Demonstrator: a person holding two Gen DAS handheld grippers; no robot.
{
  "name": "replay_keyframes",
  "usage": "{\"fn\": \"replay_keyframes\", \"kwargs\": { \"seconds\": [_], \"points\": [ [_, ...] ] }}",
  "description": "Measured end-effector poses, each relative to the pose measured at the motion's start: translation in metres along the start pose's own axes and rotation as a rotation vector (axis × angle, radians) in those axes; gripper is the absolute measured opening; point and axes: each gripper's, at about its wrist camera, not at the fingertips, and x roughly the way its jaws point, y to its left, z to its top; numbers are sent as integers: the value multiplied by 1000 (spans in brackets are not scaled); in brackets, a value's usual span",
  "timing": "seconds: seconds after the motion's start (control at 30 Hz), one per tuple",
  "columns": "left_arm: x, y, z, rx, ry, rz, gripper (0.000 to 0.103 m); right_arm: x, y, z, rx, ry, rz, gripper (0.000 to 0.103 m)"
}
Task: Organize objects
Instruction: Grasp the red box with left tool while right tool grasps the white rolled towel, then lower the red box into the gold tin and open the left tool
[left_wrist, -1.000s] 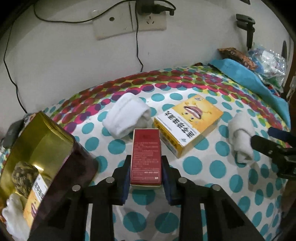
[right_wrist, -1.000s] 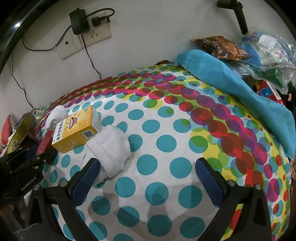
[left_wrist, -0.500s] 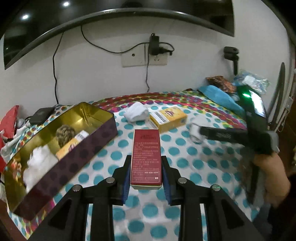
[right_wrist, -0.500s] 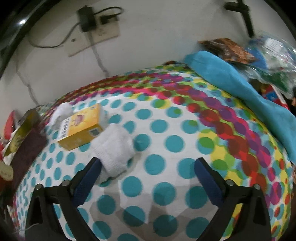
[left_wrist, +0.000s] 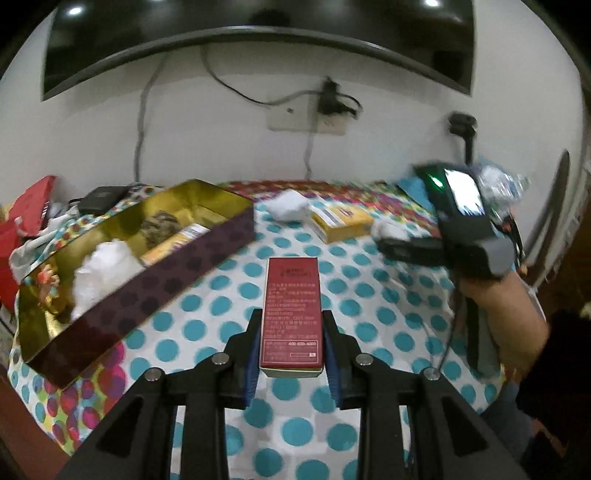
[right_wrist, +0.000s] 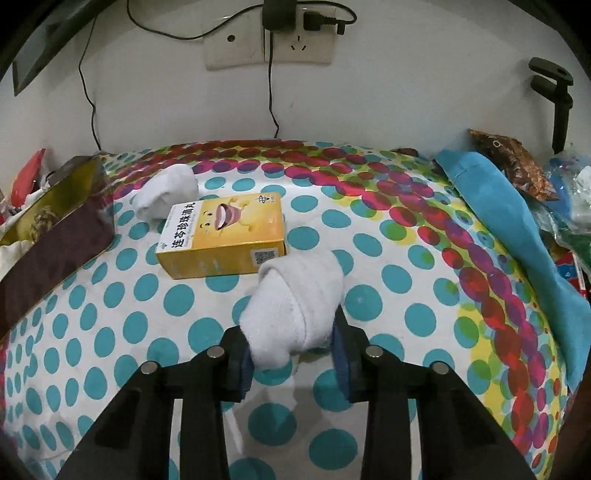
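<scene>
While your left gripper (left_wrist: 291, 363) keeps red box (left_wrist: 291, 314) clamped, lifted clear of worktop (left_wrist: 369, 317) beside open tin (left_wrist: 155, 280) at left edge, your right gripper (right_wrist: 291, 363), apart a second ago, now pinches rolled sock (right_wrist: 295, 302) mid-worktop, touching yellow box (right_wrist: 221, 236). Both loads ready for tin.

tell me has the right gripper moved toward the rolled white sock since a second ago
Yes. The right gripper has shifted left onto the rolled white sock beside the yellow box, jaws now flanking it.
</scene>
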Motion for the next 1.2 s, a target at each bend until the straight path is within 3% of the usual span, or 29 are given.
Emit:
{"fn": "replay_keyframes", "kwargs": {
  "seconds": [0.33,0.43,0.6,0.87,1.2],
  "points": [
    [-6,58,10,-92,-60,198,29,-20,23,2,-83,-57,-92,33],
    [-9,87,15,-118,-86,318,29,-19,27,2,-96,-45,-82,33],
    [0,149,13,-250,-28,449,29,-21,21,6,-64,-29,-53,33],
    [12,180,7,-298,10,521,29,-15,13,-1,-47,-35,-28,34],
    [20,185,5,-315,21,532,30,-10,15,1,-52,-31,-33,34]
  ]
}}
